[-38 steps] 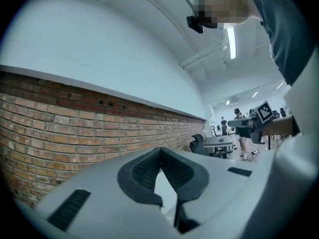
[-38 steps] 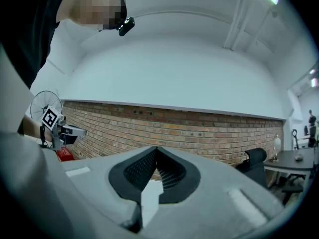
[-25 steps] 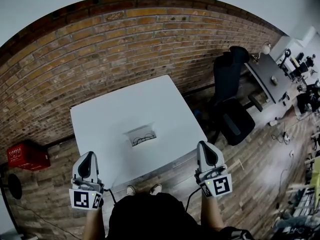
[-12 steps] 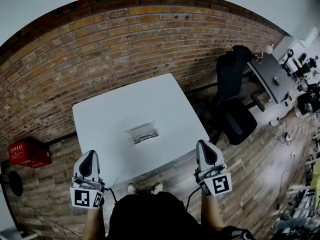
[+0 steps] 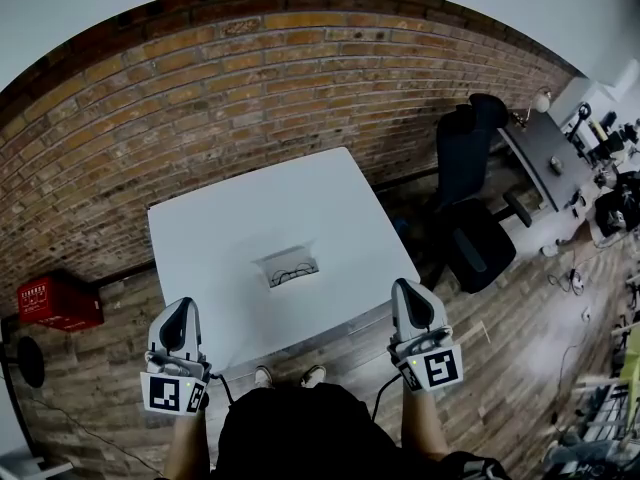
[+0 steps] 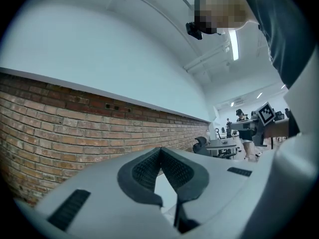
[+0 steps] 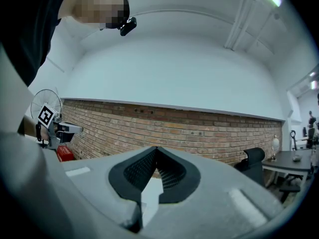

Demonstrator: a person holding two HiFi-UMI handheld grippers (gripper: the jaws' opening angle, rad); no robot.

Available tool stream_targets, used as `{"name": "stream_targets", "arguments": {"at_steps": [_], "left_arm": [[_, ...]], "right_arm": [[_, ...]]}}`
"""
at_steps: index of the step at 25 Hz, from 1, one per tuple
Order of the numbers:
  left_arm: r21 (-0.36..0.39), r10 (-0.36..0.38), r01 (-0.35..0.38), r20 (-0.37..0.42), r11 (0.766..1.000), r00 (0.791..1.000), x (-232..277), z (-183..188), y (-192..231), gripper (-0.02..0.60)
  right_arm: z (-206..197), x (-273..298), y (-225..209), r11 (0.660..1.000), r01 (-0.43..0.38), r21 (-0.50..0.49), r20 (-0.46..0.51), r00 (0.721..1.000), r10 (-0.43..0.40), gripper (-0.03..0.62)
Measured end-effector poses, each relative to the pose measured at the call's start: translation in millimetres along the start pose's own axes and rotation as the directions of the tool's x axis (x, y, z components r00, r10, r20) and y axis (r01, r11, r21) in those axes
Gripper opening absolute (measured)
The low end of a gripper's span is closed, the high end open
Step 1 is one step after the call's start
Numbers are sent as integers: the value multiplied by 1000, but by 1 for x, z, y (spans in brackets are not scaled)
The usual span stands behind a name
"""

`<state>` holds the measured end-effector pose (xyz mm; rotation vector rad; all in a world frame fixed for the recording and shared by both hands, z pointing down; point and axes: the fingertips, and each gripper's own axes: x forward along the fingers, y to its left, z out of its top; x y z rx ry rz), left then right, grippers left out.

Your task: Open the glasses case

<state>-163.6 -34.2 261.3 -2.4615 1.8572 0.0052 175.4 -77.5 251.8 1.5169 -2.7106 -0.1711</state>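
A white glasses case (image 5: 287, 267) lies in the middle of the white table (image 5: 220, 228), its lid up, with dark glasses showing inside. My left gripper (image 5: 178, 314) is held level just off the table's near left edge, shut and empty. My right gripper (image 5: 409, 290) is held off the near right corner, also shut with nothing in it. Both are well short of the case. In the left gripper view the dark pads (image 6: 144, 171) meet at their tips. The same shows in the right gripper view, where the pads (image 7: 139, 171) touch.
A brick wall (image 5: 250, 78) runs behind the table. A red crate (image 5: 58, 303) sits on the floor at the left. A black office chair (image 5: 468, 208) and a grey desk (image 5: 545, 158) stand at the right. The floor is wooden.
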Motion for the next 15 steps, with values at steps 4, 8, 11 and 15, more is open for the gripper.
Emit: {"name": "stream_targets", "arguments": {"at_steps": [4, 8, 11, 15], "left_arm": [[0, -2, 2, -1, 1000, 1000, 1, 0, -2, 6], [-1, -4, 4, -2, 1000, 1000, 2, -1, -4, 6], [-1, -2, 2, -3, 1000, 1000, 1, -2, -3, 6], [-1, -2, 2, -1, 1000, 1000, 2, -1, -3, 6]], "right_arm": [[0, 1, 1, 1000, -5, -3, 6, 1000, 5, 5], [0, 0, -1, 1000, 2, 8, 12, 1000, -2, 5], [-2, 0, 0, 1000, -1, 7, 11, 1000, 1, 5], [-1, 0, 1, 1000, -3, 6, 7, 1000, 3, 5]]}}
